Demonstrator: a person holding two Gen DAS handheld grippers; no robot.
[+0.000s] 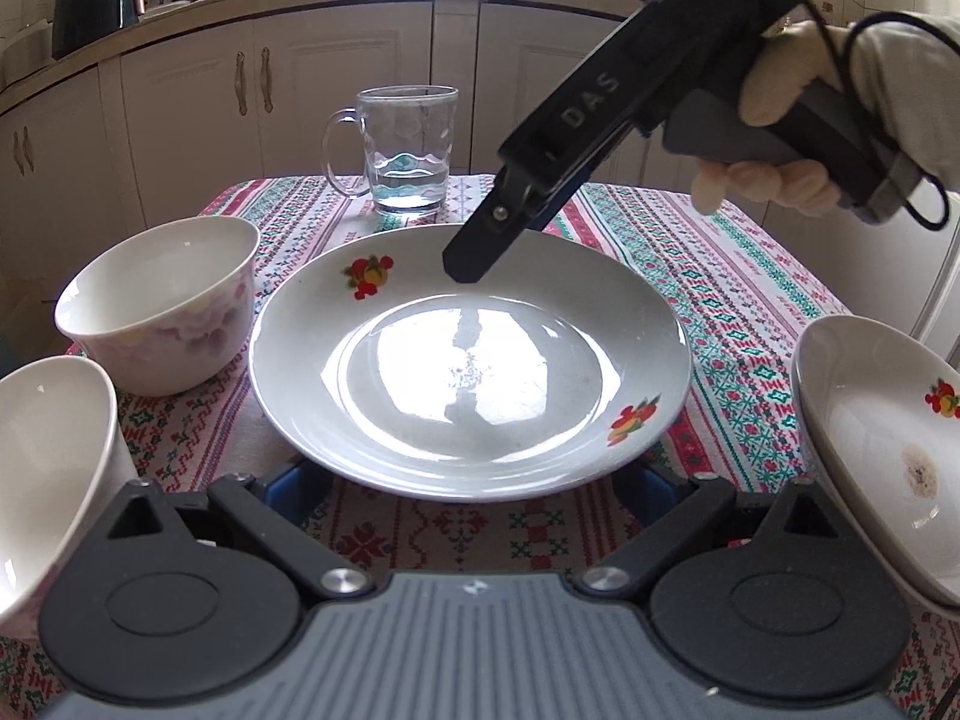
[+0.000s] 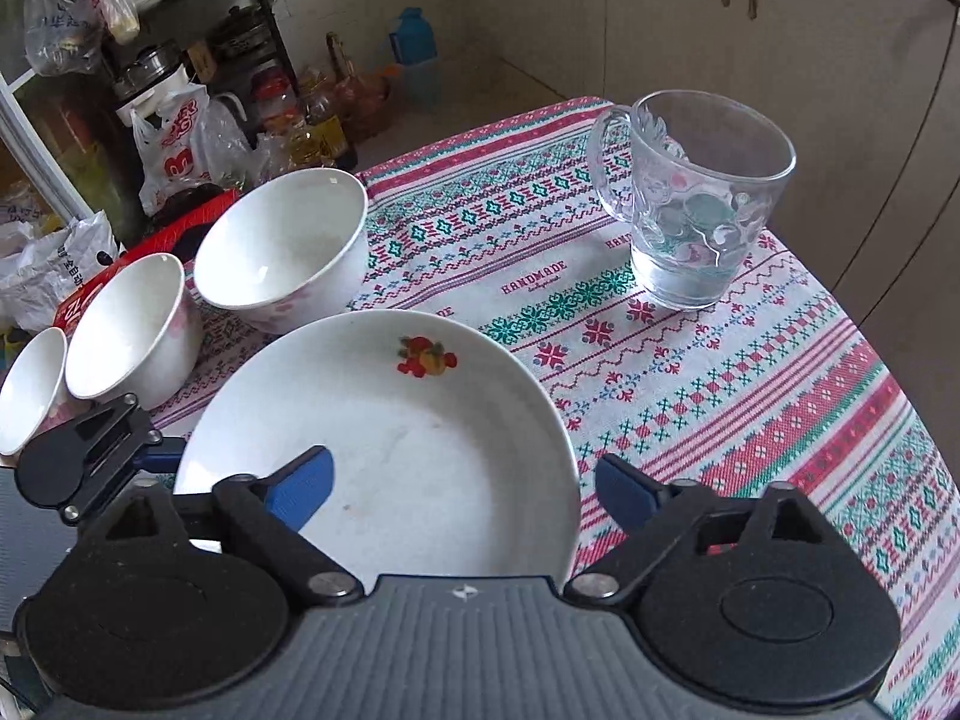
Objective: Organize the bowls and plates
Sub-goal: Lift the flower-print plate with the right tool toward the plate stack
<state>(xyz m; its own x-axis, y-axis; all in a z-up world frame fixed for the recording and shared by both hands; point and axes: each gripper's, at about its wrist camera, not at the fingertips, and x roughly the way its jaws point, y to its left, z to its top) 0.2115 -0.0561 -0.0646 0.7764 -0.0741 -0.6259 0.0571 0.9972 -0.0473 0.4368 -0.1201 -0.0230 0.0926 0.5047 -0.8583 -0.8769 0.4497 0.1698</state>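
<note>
A large white plate (image 1: pixel 468 360) with fruit decals lies on the patterned tablecloth. My left gripper (image 1: pixel 477 480) sits at its near edge, both blue pads tucked under the rim against the plate, tips hidden. In the right wrist view the left gripper (image 2: pixel 90 462) meets the plate (image 2: pixel 408 420) at its left edge. My right gripper (image 2: pixel 465 480) straddles the rim. Its left pad (image 2: pixel 300 489) hangs over the plate's inside and the other pad is just outside, neither pressing. A gloved hand (image 1: pixel 780 120) holds the right gripper (image 1: pixel 474 252) over the plate's far side.
Two white bowls (image 1: pixel 162 306) (image 1: pixel 48 468) stand left of the plate, and a third small one (image 2: pixel 30 384) shows beyond. A shallow stained dish (image 1: pixel 888 450) sits at the right. A glass mug (image 1: pixel 408 150) with water stands behind. Kitchen cabinets (image 1: pixel 180 90) lie past the table.
</note>
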